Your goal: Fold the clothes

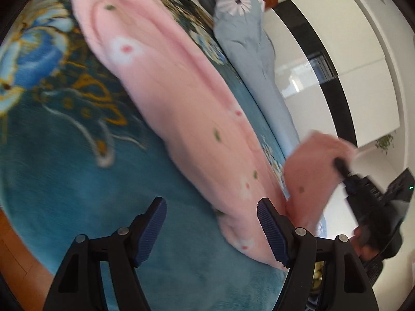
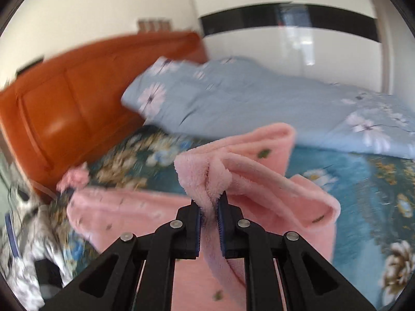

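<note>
On blue floral bedspread (image 1: 64, 181), spread lengthwise: fluffy pink fleece garment with small flowers (image 1: 181, 103). Right gripper (image 2: 208, 207) pinching 1 bunched corner of it, lifted clear. Left gripper (image 1: 211, 230) spread wide, holding nothing. Fold likely mid-way; next, probably carry corner across and lay flat

Wooden headboard (image 2: 64, 108), white wardrobe (image 2: 285, 49)
</note>
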Demonstrator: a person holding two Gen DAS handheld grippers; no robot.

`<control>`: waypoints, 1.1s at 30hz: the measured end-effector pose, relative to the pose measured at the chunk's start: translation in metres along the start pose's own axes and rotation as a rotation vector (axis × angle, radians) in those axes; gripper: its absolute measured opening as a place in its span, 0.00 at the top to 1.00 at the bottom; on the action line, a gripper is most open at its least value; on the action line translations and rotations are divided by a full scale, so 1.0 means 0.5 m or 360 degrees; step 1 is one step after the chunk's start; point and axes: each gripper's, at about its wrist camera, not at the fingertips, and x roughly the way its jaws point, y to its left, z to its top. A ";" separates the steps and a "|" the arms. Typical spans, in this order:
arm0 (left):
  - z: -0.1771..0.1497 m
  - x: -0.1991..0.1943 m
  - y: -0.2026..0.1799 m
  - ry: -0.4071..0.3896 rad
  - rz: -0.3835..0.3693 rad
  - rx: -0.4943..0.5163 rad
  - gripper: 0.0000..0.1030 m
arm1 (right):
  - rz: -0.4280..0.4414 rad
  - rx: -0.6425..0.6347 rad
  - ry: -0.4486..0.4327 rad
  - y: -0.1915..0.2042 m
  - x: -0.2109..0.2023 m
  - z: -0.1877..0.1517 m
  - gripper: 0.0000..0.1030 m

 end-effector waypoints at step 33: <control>0.587 0.049 0.055 0.0324 0.0765 0.0863 0.26 | 0.0267 -0.0787 0.0597 0.153 0.332 0.019 0.46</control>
